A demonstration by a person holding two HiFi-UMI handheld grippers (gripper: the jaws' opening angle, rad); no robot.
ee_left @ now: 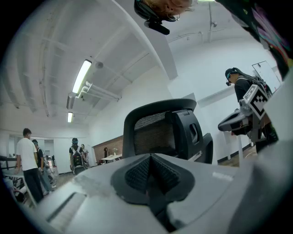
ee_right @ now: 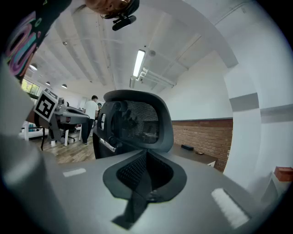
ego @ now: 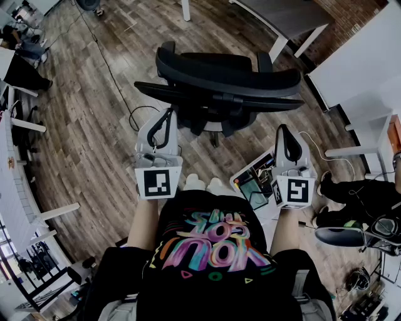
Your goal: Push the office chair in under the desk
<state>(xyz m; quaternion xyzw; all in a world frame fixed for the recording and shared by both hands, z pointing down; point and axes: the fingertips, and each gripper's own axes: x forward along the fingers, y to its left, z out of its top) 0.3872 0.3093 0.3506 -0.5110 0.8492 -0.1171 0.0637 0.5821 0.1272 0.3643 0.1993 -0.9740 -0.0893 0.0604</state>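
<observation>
Chair [ego: 229, 78]: black office chair standing on the wooden floor [ego: 94, 125], backrest turned to the person, seat facing the desk [ego: 294, 15]. It is not yet under the desk, whose near edge lies just beyond it.
Left gripper [ego: 166, 119]: jaws clenched together on nothing, pointing level at the left end of the backrest. It is near the backrest, with no contact to be seen.
Right gripper [ego: 285, 135]: jaws likewise closed and empty, aimed at the right end of the backrest and a little apart from it.
Handling: probably a heavy thing that rolls and swivels, though the wheels are hidden under the seat. The mesh panel of the back looks soft and would give; the curved top rail looks stiff.
Hold: no grasp seems needed. The closed jaw tips set against the stiff rail, one near each end, should serve.
Risk: uneven pressure would likely spin the seat instead of rolling it, and the armrests may catch the desk's edge.
Cable [ego: 135, 116]: thin loop on the floor left of the base, where a wheel could snag it.
Stage: push not begun, by the look of it.
</observation>
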